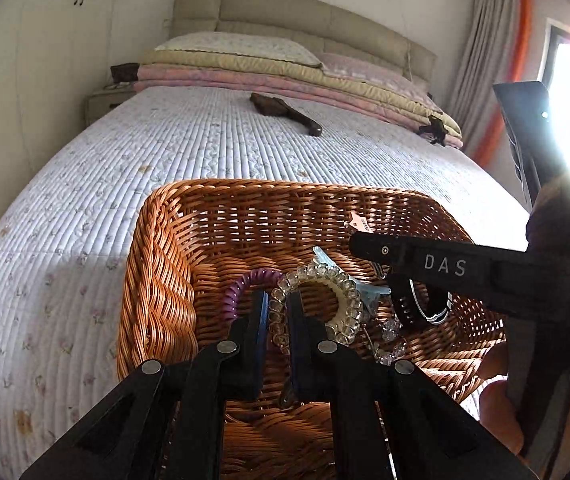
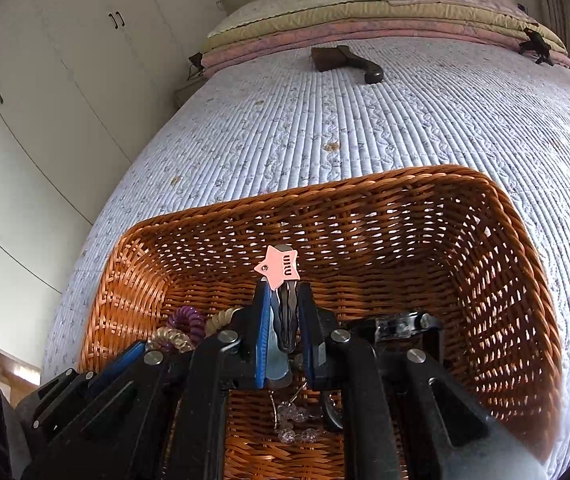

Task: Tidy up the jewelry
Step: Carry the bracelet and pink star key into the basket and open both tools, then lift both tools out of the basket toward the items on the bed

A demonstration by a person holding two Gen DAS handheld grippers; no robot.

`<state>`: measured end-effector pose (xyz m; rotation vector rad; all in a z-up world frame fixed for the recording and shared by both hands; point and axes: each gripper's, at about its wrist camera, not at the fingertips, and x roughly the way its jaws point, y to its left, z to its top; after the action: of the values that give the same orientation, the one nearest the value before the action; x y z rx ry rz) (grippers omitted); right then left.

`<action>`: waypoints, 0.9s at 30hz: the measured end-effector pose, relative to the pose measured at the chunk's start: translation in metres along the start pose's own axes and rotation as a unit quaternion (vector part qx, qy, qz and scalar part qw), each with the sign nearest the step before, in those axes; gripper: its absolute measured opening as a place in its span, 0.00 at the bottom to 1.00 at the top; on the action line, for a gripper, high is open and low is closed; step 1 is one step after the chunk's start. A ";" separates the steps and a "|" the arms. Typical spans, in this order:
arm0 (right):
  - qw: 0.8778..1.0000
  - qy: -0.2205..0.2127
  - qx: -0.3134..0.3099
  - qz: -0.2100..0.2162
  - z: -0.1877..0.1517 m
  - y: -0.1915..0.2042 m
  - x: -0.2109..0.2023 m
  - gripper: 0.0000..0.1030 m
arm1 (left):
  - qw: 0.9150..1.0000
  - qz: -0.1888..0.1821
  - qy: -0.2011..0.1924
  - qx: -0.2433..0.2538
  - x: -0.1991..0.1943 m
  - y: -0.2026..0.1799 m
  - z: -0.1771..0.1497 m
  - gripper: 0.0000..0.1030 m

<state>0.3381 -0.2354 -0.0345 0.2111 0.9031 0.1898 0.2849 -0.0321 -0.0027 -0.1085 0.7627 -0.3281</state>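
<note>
A brown wicker basket [image 1: 157, 280] [image 2: 517, 280] stands on the bed. My left gripper [image 1: 277, 300] is over it, shut on a clear beaded bracelet [image 1: 345, 292]. A purple coil hair tie [image 1: 241, 288] [image 2: 189, 320], a light blue claw clip [image 1: 373, 292], a black watch [image 1: 417, 308] and clear crystal beads [image 1: 389, 344] [image 2: 293, 420] lie inside. My right gripper [image 2: 283, 292] is shut on a hair clip with a pink star [image 2: 281, 268] and holds it above the basket floor. The right gripper's finger [image 1: 425, 260] shows in the left wrist view.
The bed has a pale quilted cover [image 1: 165, 152]. A dark brown brush [image 1: 285, 112] [image 2: 345, 62] lies near folded blankets and pillows [image 1: 285, 68]. White wardrobes [image 2: 45, 100] stand at left. A curtain and bright window [image 1: 565, 80] are at right.
</note>
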 end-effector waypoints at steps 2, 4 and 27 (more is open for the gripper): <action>1.000 0.001 -0.002 -0.003 -0.001 0.001 0.001 0.15 | 1.000 0.001 -0.001 0.002 0.000 -0.001 0.000 0.09; 1.000 0.001 0.000 -0.002 -0.001 0.001 0.001 0.15 | 1.000 0.001 -0.001 0.002 0.000 -0.002 -0.001 0.09; 0.987 -0.144 -0.026 0.063 -0.063 0.007 -0.191 0.29 | 0.987 -0.064 -0.150 -0.002 -0.195 0.007 -0.010 0.52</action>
<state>0.1721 -0.2706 0.0736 0.2413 0.5972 0.2919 0.1479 0.0390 0.1172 -0.2059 0.4584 -0.4215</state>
